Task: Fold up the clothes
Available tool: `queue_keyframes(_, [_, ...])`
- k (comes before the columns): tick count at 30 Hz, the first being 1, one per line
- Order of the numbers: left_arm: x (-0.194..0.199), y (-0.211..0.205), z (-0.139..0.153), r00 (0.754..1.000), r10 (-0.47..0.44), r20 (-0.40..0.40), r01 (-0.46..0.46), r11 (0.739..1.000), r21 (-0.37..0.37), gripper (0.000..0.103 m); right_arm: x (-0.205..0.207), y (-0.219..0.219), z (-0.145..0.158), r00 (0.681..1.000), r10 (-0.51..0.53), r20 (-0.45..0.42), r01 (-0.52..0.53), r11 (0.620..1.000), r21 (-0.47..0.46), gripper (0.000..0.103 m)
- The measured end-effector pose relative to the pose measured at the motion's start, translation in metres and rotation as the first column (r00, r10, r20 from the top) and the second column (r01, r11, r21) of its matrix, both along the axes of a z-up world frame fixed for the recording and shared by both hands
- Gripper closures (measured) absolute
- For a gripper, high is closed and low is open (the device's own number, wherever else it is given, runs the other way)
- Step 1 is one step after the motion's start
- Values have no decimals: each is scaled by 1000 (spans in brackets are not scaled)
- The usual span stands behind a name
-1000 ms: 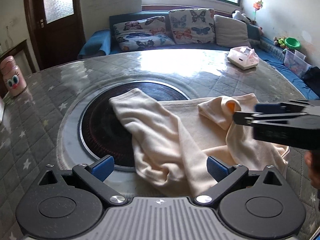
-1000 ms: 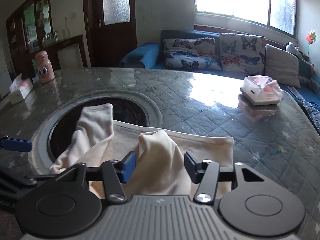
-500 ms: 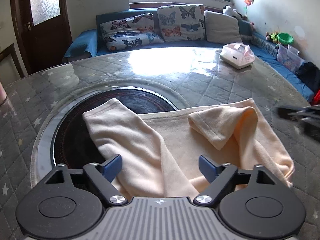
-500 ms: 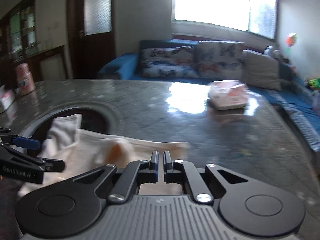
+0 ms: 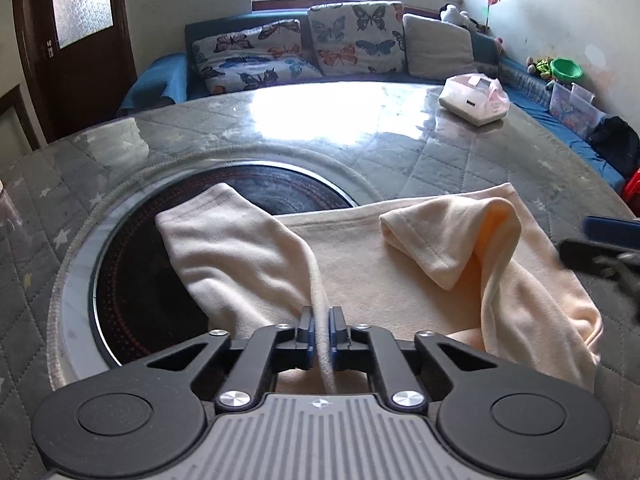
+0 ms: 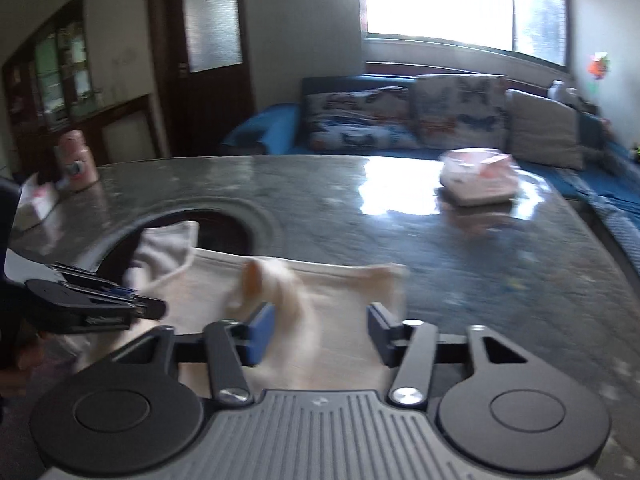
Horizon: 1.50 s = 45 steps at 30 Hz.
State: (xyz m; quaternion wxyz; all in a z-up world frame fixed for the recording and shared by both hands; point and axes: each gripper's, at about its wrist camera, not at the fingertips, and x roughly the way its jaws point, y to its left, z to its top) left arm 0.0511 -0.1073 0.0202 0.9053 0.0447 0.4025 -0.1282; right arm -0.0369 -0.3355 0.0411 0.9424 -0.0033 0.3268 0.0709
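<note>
A cream shirt (image 5: 392, 280) lies spread on the grey quilted table (image 5: 460, 160), its left sleeve draped over a dark round inset (image 5: 132, 280) and its right sleeve folded inward. My left gripper (image 5: 319, 340) is shut on a ridge of the shirt's cloth near the front edge. In the right wrist view, which is blurred, the shirt (image 6: 328, 308) lies just ahead and my right gripper (image 6: 316, 332) stands open over its near edge with nothing pinched. The left gripper (image 6: 120, 308) shows at the left of that view; the right gripper (image 5: 600, 248) shows at the right edge of the left wrist view.
A white and pink tissue box (image 5: 474, 100) sits at the table's far right. A pink bottle (image 6: 76, 160) and a small box (image 6: 36, 204) stand at the far left. A blue sofa (image 5: 280, 60) with butterfly cushions runs behind the table.
My left gripper has closed on a fold of the shirt. My right gripper, open a second ago and shut half a second ago, is open again and nearer the shirt.
</note>
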Motion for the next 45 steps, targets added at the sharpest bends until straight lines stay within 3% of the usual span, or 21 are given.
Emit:
queue_keyframes(6, [-13, 17, 14, 999, 24, 42, -23, 999, -27, 100, 24, 33, -12, 998, 55, -33, -56, 998, -10, 53])
queue_keyframes(9, [-24, 33, 19, 997, 61, 53, -59, 997, -45, 100, 34, 43, -18, 996, 64, -55, -65, 998, -15, 68])
queue_keyframes(12, [-35, 50, 24, 993, 98, 64, -94, 994, -62, 100, 37, 43, -23, 996, 50, -71, -51, 999, -13, 90])
queue_keyframes(16, [-50, 72, 31, 986, 147, 78, -140, 986, -87, 100, 30, 32, -20, 999, 19, -44, -19, 1000, -5, 99])
queue_keyframes(23, [-81, 103, 29, 978, 199, 54, -193, 976, -100, 100, -17, -1, 10, 992, -78, 99, 84, 995, -56, 99])
queue_keyframes(27, [-100, 115, 27, 976, 212, 41, -207, 973, -106, 100, -53, -37, 22, 970, -193, 148, 202, 978, -49, 99])
queue_keyframes(34, [-127, 129, 18, 980, 199, -10, -199, 974, -107, 100, -104, -89, 14, 922, -370, 115, 376, 926, -33, 99])
queue_keyframes(36, [-133, 131, 13, 981, 192, -33, -195, 975, -103, 100, -114, -103, 1, 910, -410, 58, 412, 910, -40, 98])
queue_keyframes(39, [-136, 133, 7, 980, 191, -61, -196, 977, -89, 99, -120, -116, -15, 888, -460, -17, 459, 887, -41, 86])
queue_keyframes(40, [-137, 134, 8, 979, 192, -62, -197, 977, -87, 95, -122, -119, -18, 880, -473, -34, 471, 881, -46, 78])
queue_keyframes(41, [-137, 134, 8, 979, 193, -62, -198, 976, -85, 93, -124, -120, -19, 878, -478, -34, 476, 878, -51, 76])
queue_keyframes(45, [-140, 133, 15, 981, 189, -30, -191, 980, -62, 73, -130, -116, -11, 884, -468, 2, 467, 881, -72, 58])
